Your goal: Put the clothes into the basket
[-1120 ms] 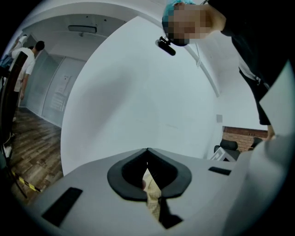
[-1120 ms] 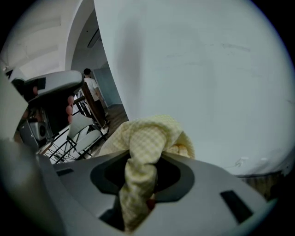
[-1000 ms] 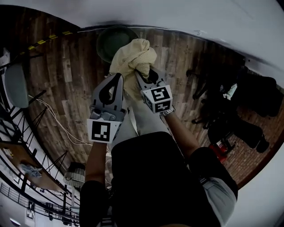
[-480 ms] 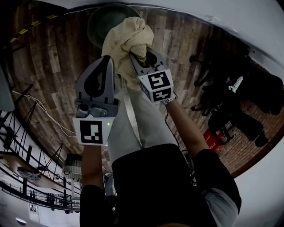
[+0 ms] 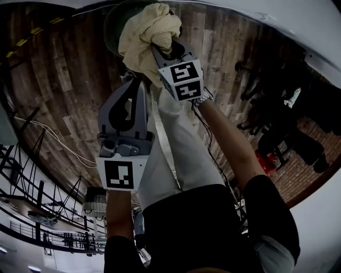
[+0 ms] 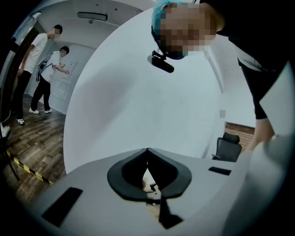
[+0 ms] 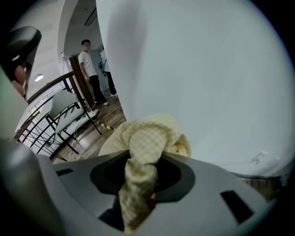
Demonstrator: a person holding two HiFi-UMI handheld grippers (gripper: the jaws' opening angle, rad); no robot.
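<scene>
A pale yellow checked cloth point(image 5: 145, 33) hangs bunched from my right gripper point(image 5: 161, 51), which is shut on it; in the right gripper view the cloth point(image 7: 146, 146) fills the gap between the jaws and spills forward. The cloth is over a dark green round basket point(image 5: 111, 25) on the wooden floor, and hides most of it. My left gripper point(image 5: 138, 85) is beside and below the cloth in the head view, shut with nothing in it. In the left gripper view point(image 6: 147, 151) its tips meet.
A white curved surface point(image 5: 256, 16) runs along the top, behind the basket. Dark office chairs point(image 5: 277, 128) and a red object point(image 5: 265, 160) stand on the right. A white cable point(image 5: 53, 139) lies on the floor at left. Two people point(image 6: 44, 69) stand far off.
Both grippers have sunk toward the floor, the right one carrying the cloth. The cloth now hangs over the basket and covers more of it. The jaws have not changed.
</scene>
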